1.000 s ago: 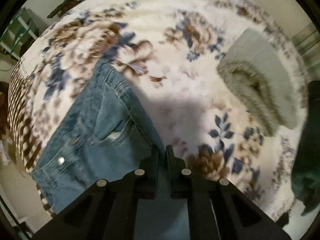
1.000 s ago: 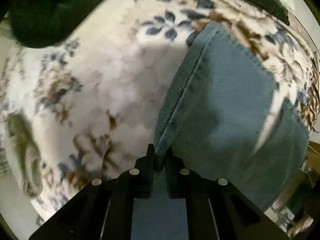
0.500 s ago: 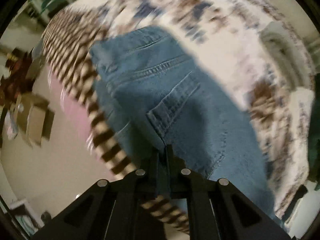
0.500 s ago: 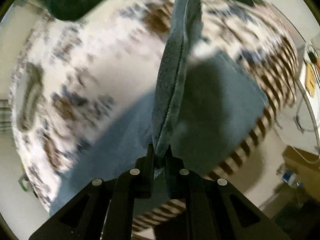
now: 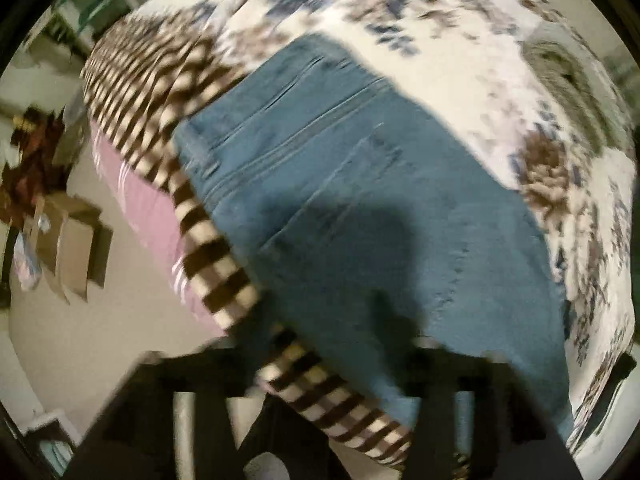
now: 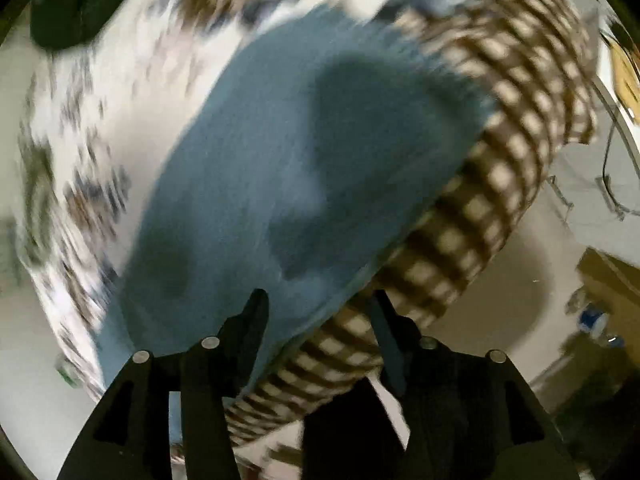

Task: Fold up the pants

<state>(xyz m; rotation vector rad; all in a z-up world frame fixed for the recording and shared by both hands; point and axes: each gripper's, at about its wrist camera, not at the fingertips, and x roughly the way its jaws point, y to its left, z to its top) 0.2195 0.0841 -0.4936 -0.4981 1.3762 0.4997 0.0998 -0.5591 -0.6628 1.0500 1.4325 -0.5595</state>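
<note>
The blue jeans (image 5: 360, 208) lie folded flat on the flowered blanket (image 5: 460, 52), back pocket and waistband up, near the bed's checked edge. They also fill the middle of the right wrist view (image 6: 280, 168). My left gripper (image 5: 332, 344) is open, its fingers spread over the near edge of the jeans and the bed edge, holding nothing. My right gripper (image 6: 320, 312) is open too, its fingers apart over the jeans' near edge. Both views are motion-blurred.
The brown checked border (image 5: 216, 256) (image 6: 500, 168) hangs over the bed edge with a pink sheet (image 5: 136, 200) below. A grey folded garment (image 5: 560, 64) lies at the far right. A dark green cloth (image 6: 68, 4) lies at the far left. Cardboard boxes (image 5: 68, 248) stand on the floor.
Both grippers have opened and let go of the jeans. The raised denim fold has dropped flat onto the rest of the jeans. Both grippers have pulled back toward the bed edge.
</note>
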